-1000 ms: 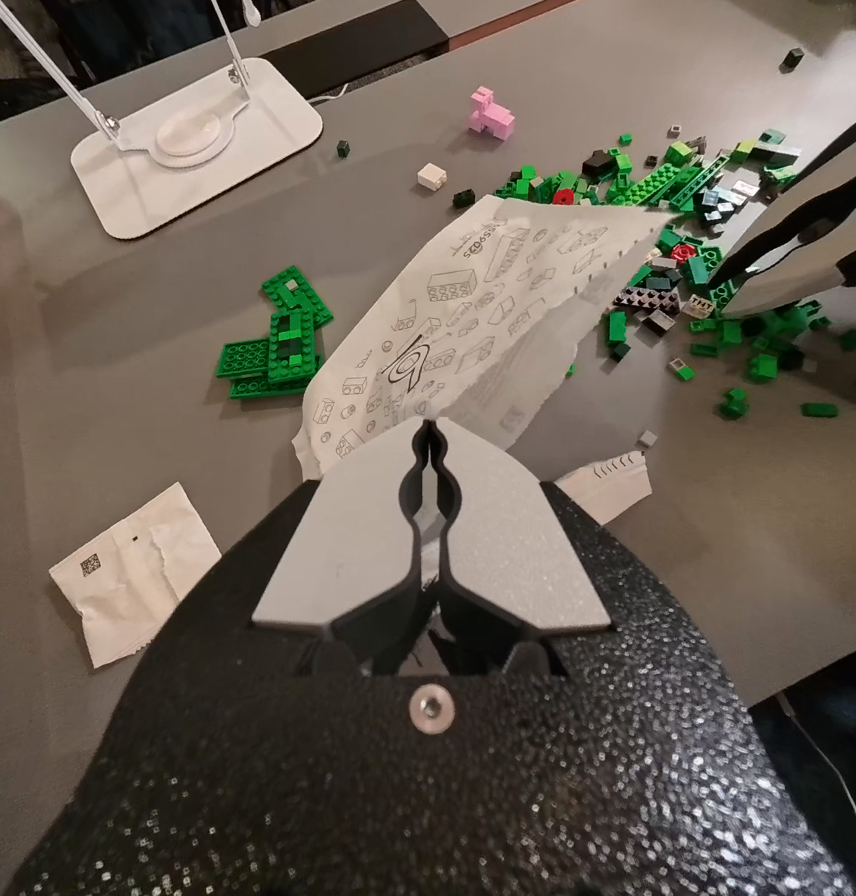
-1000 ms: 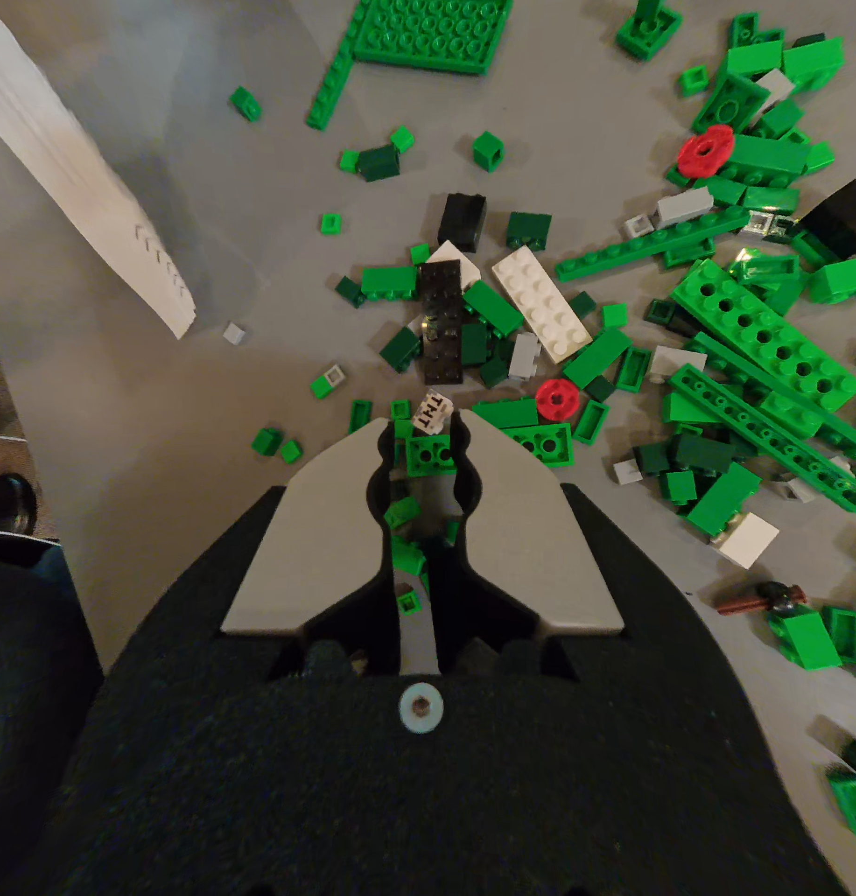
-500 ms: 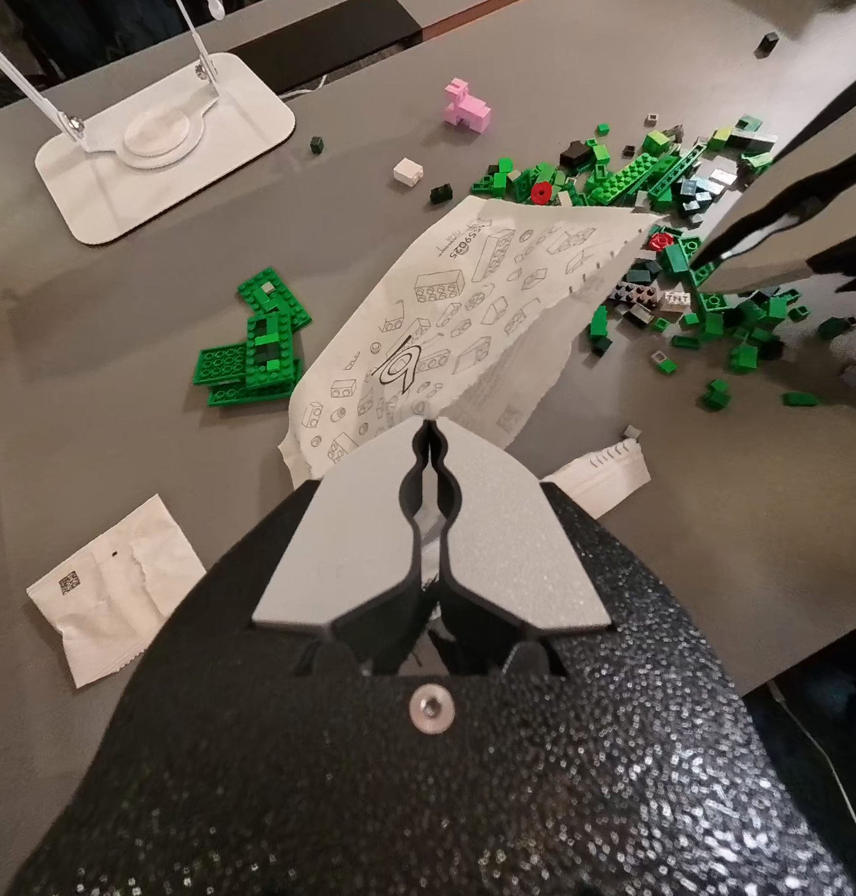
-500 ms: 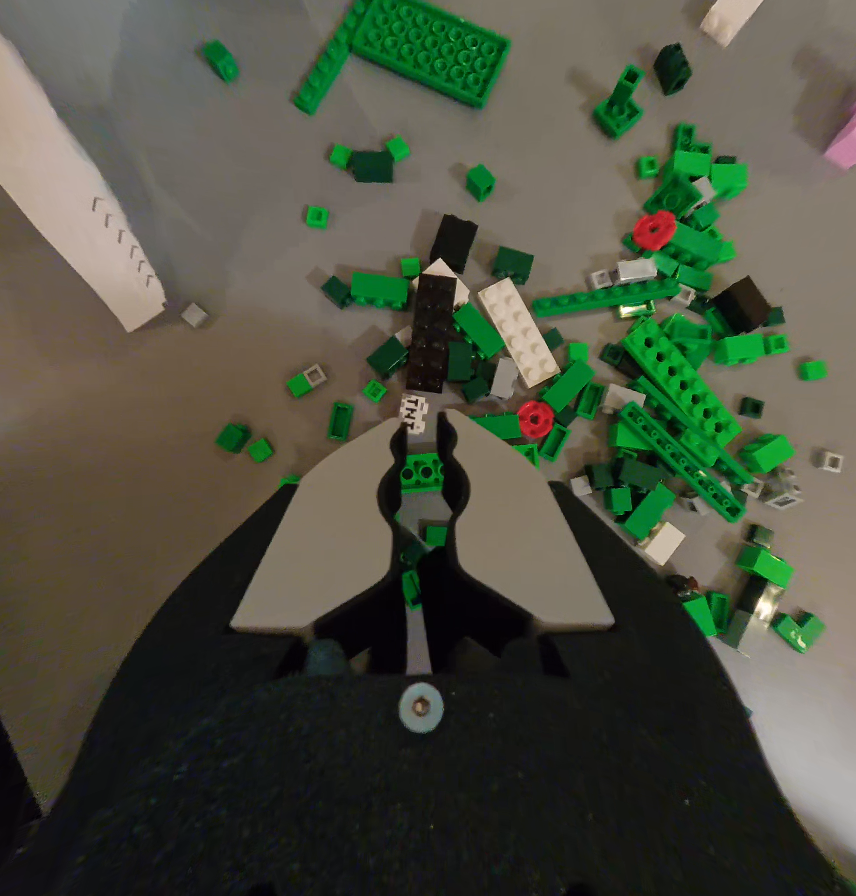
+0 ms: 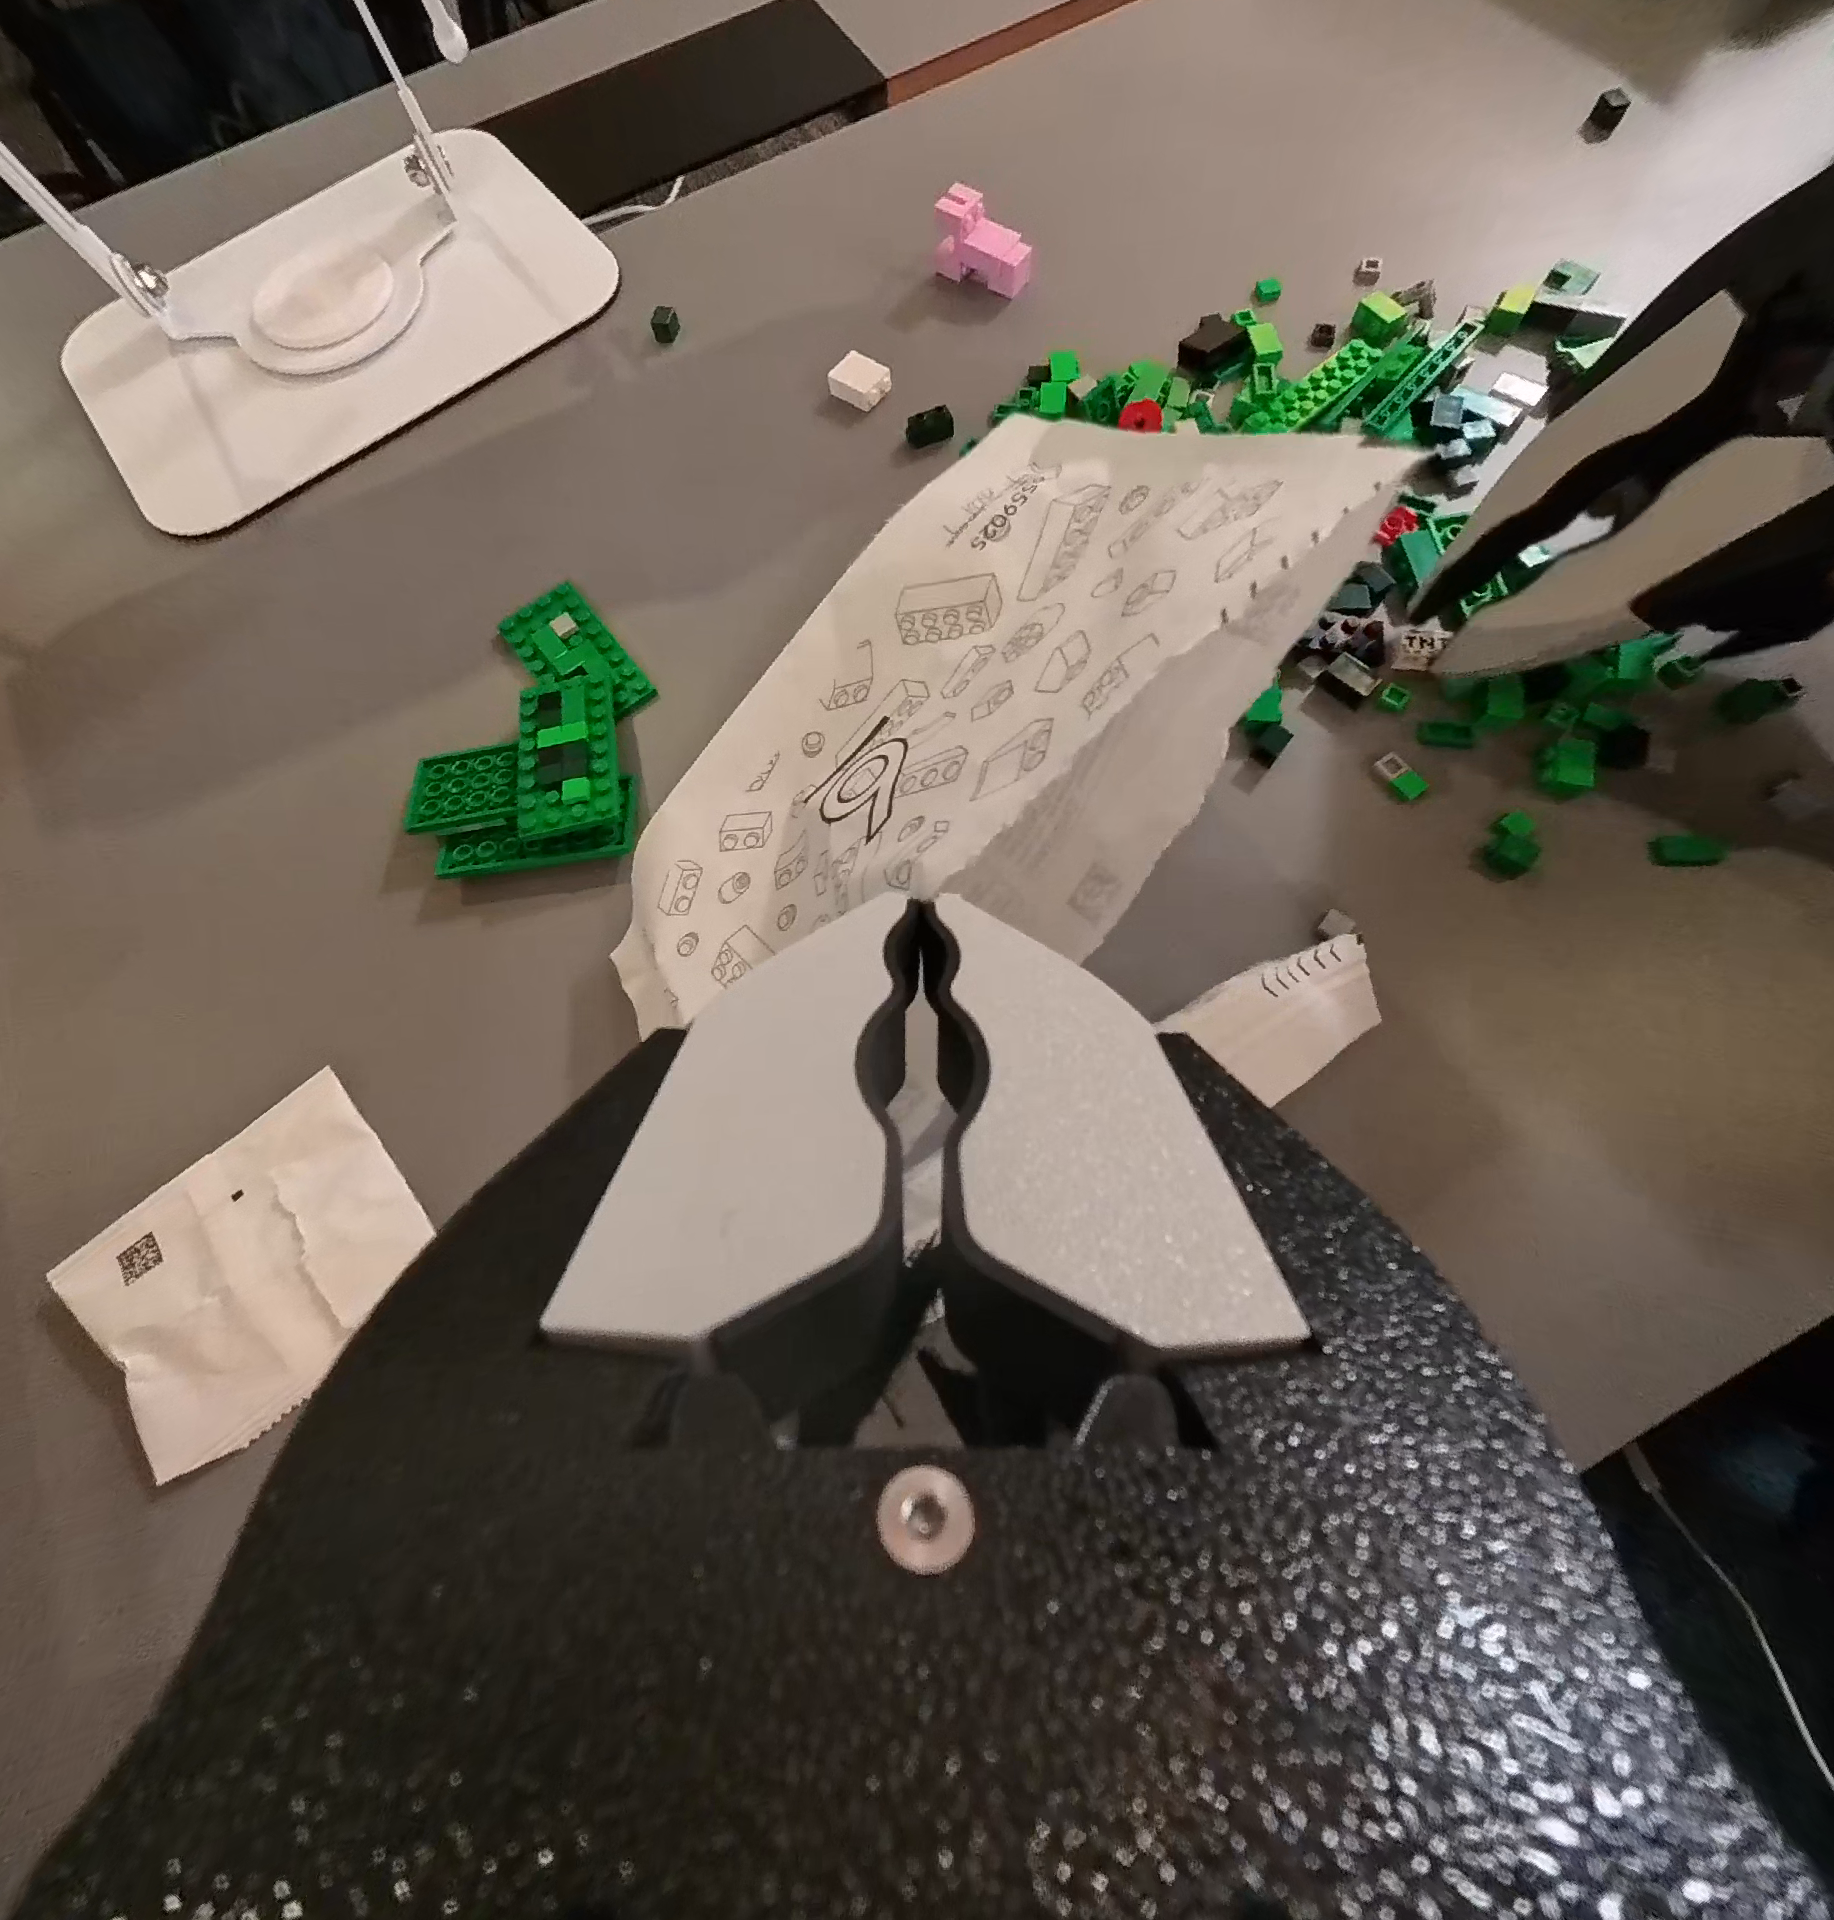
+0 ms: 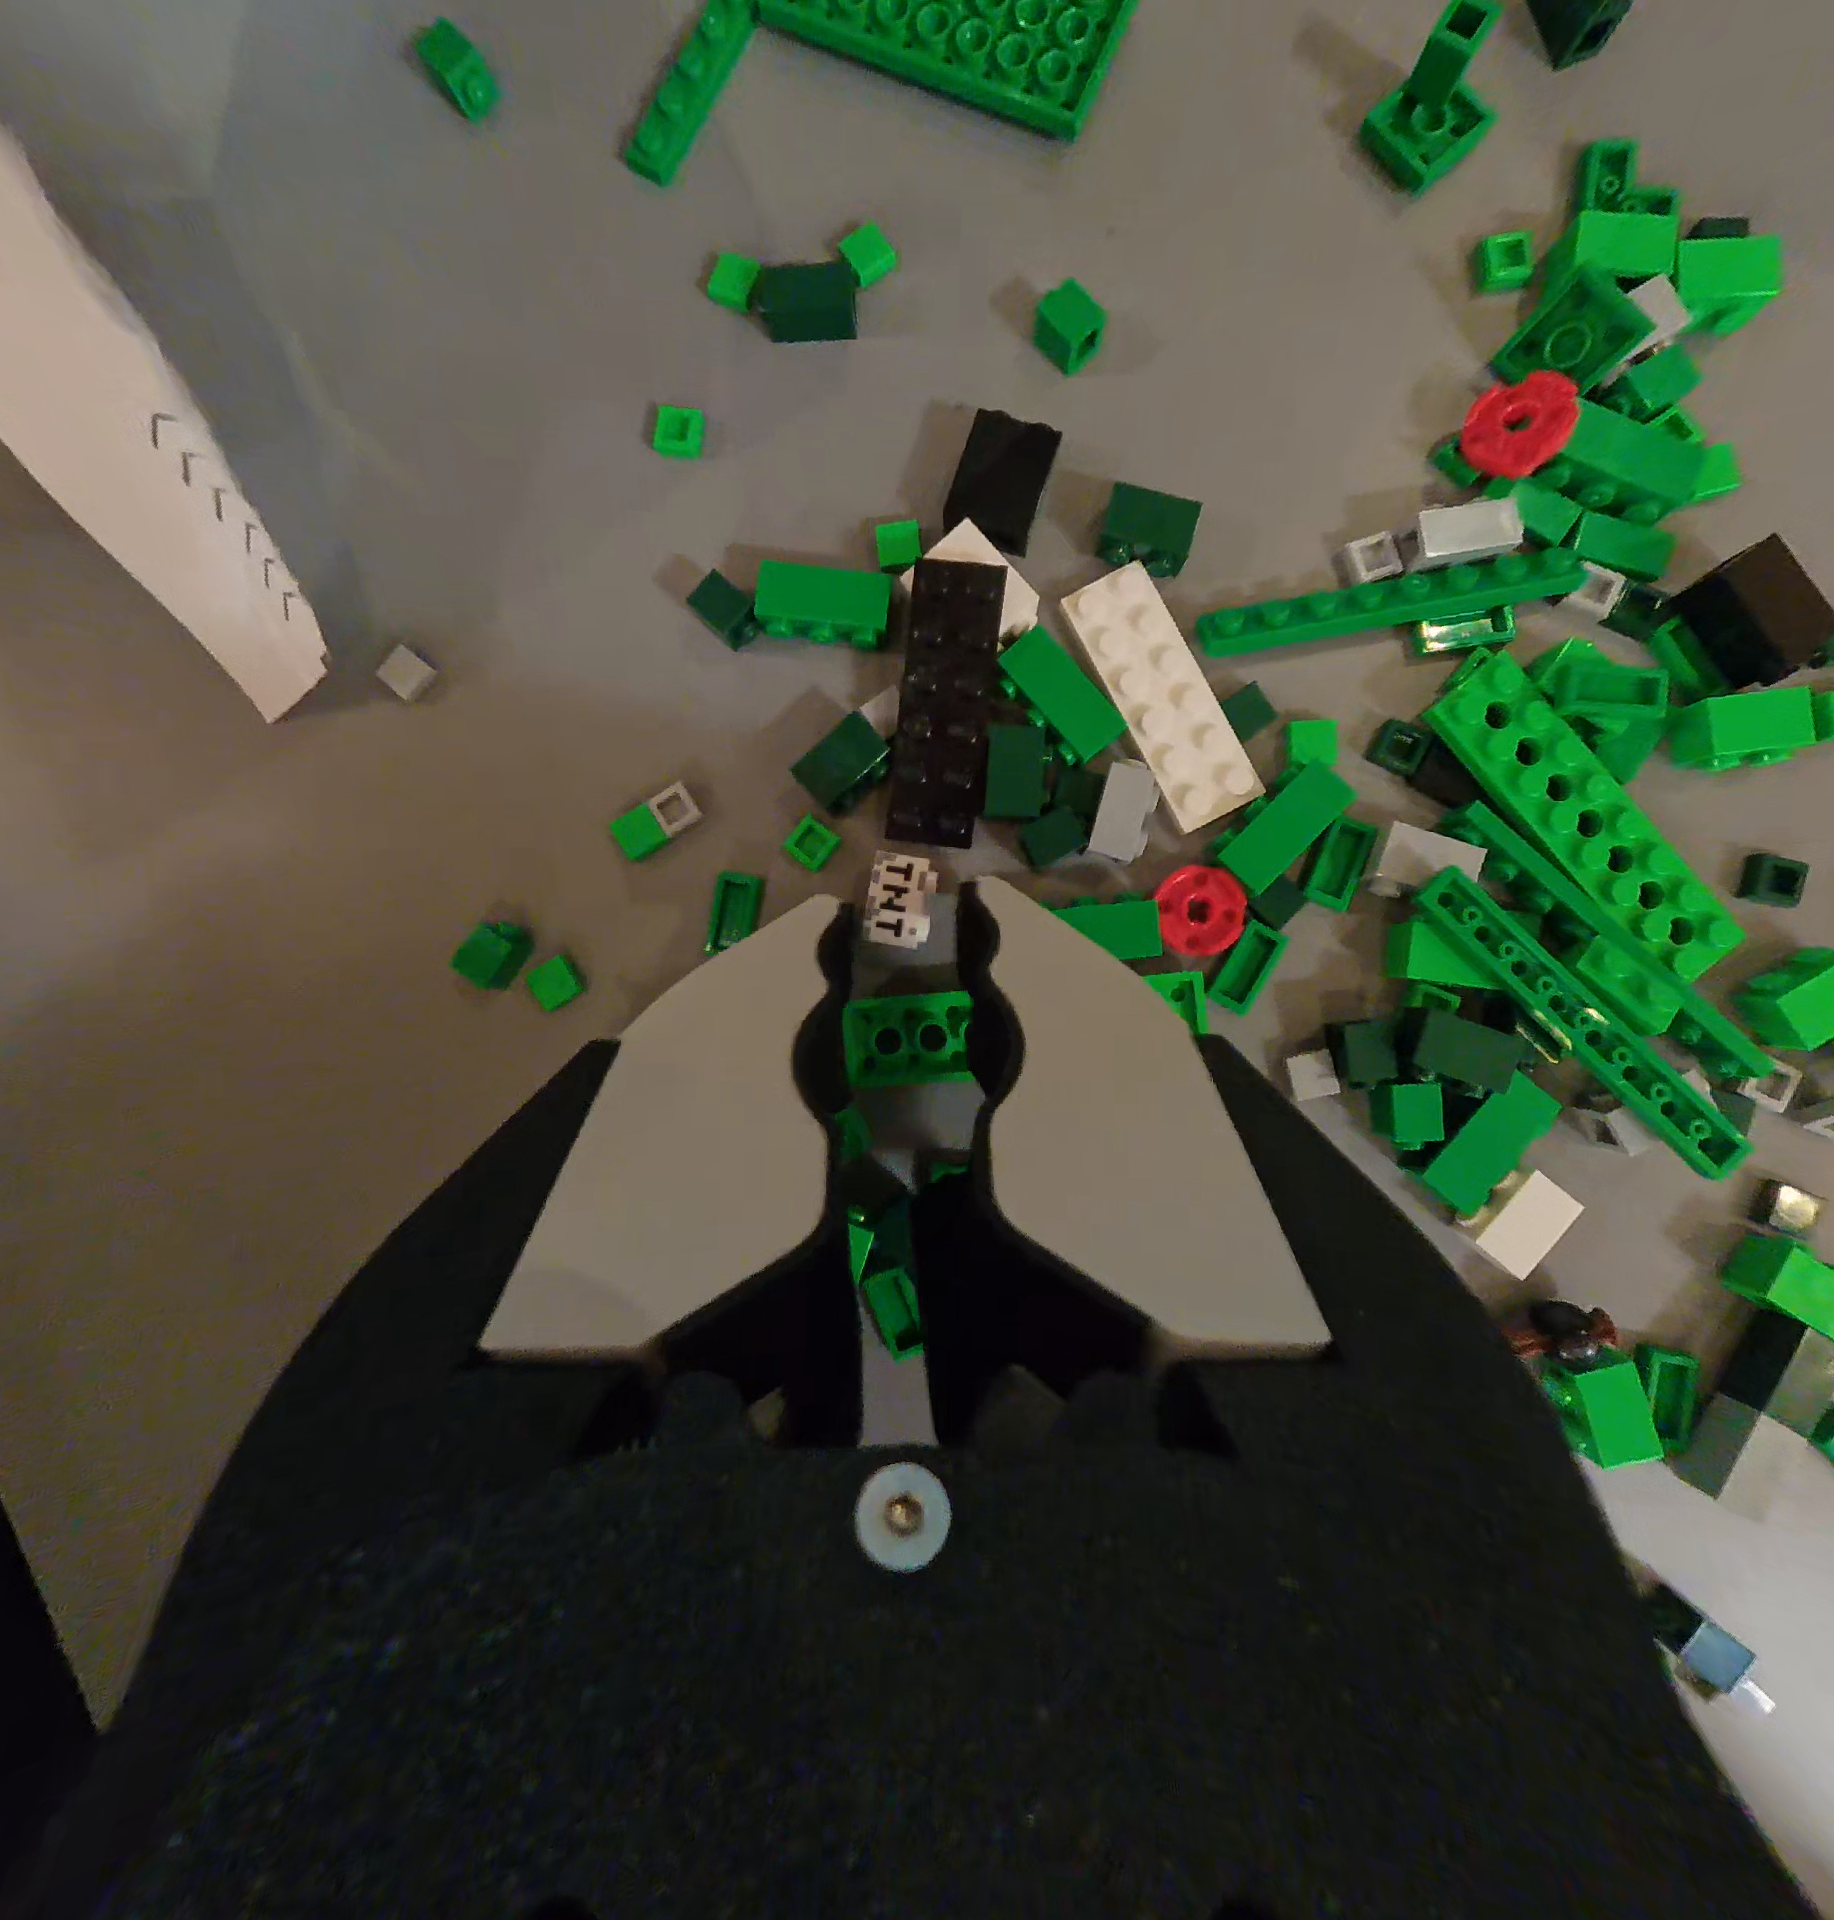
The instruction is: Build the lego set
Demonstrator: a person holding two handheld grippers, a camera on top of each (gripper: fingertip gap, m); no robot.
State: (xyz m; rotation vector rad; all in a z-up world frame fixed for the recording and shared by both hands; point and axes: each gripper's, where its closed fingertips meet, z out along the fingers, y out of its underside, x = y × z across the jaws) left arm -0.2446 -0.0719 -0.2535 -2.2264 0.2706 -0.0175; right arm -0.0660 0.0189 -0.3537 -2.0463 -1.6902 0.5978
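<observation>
My left gripper (image 5: 918,909) is shut on the lower edge of a white printed paper bag (image 5: 996,665) and holds it up off the grey table. A partly built green plate assembly (image 5: 539,748) lies to its left. My right gripper (image 6: 908,894) is open, low over the loose brick pile (image 6: 1515,831). A small white printed tile (image 6: 900,904) lies between its tips. A green two-stud brick (image 6: 911,1037) shows in the gap farther back. A black plate (image 6: 944,707) and a white plate (image 6: 1157,691) lie just ahead. The right gripper also shows in the left wrist view (image 5: 1443,634).
A pink pig figure (image 5: 980,249) and a white lamp base (image 5: 321,322) stand at the far side. A torn white bag (image 5: 238,1278) lies at the near left. A large green plate (image 6: 954,52) lies beyond the pile. The table edge runs near right (image 5: 1619,1351). Across from one pair of fingers to the other is roughly 25 centimeters. To reach the black plate (image 6: 944,707) in a straight line is about 4 centimeters for my right fingers, about 20 centimeters for my left. The right gripper is farther from the partly built green plate assembly (image 5: 539,748), some 30 centimeters, than the left, some 20 centimeters.
The right gripper rose a little, then came back down over the pile, and its tips now stand slightly wider around the white tile. The left gripper still holds the bag, nearly unmoved.
</observation>
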